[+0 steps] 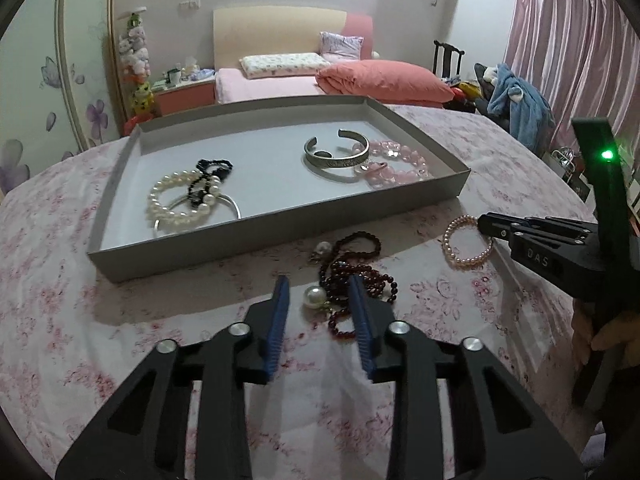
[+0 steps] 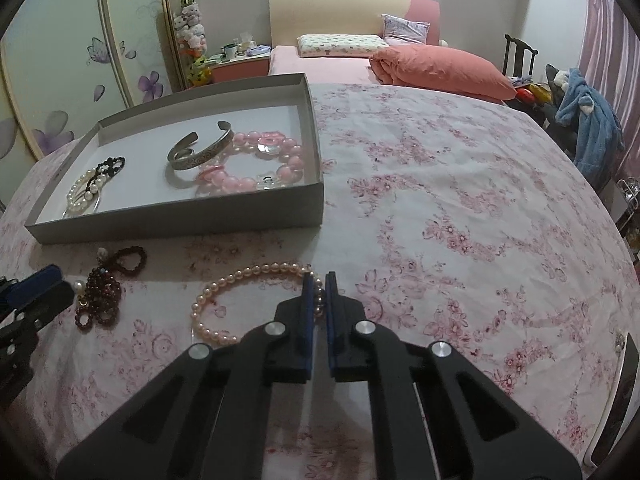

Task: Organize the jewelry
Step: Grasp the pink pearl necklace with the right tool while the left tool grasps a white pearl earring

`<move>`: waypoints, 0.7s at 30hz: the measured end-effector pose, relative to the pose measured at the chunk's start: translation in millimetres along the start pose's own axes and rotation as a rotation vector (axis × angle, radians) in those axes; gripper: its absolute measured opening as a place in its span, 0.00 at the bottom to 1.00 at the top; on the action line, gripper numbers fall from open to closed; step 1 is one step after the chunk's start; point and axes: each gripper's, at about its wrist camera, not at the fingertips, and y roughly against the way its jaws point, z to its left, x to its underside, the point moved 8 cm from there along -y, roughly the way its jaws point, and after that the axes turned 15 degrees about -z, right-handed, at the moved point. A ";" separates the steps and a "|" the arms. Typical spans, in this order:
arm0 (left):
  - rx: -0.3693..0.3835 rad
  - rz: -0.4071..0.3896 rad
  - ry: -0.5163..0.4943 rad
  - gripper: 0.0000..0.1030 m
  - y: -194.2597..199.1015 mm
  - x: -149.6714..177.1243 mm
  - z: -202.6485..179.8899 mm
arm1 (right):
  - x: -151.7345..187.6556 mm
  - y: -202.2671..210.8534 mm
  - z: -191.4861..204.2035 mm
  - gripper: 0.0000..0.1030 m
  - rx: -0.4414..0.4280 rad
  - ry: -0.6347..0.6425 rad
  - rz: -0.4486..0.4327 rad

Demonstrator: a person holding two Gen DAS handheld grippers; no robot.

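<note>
Jaws of right gripper (image 2: 319,280) pinching pink pearl bracelet (image 2: 224,292) on flowered bedspread (image 2: 460,200), left gripper (image 1: 320,288) spread astride dark red bead necklace (image 1: 352,268), grey tray (image 2: 180,220) at eleven o'clock beyond.

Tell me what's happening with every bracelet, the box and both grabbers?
Pink pearl bracelet: on bedspread, pinched by right gripper.
Dark red beads: on bedspread, between open left gripper fingers.
Gray box: lidless.
Silver cuff: in box.
White pearl bracelet: in box.
</note>
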 end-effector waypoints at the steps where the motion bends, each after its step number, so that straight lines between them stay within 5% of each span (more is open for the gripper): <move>1: 0.000 0.006 -0.002 0.26 -1.9 -0.2 -1.3 | 0.4 -0.2 -0.5 0.07 -0.001 -0.002 0.000; 6: -0.011 0.054 -0.026 0.14 -11.6 3.9 -6.3 | 0.2 -0.4 0.5 0.07 -0.006 -0.003 0.000; 21: -0.135 0.052 0.038 0.14 16.1 12.6 61.4 | 4.1 2.9 32.9 0.07 -0.087 0.058 0.001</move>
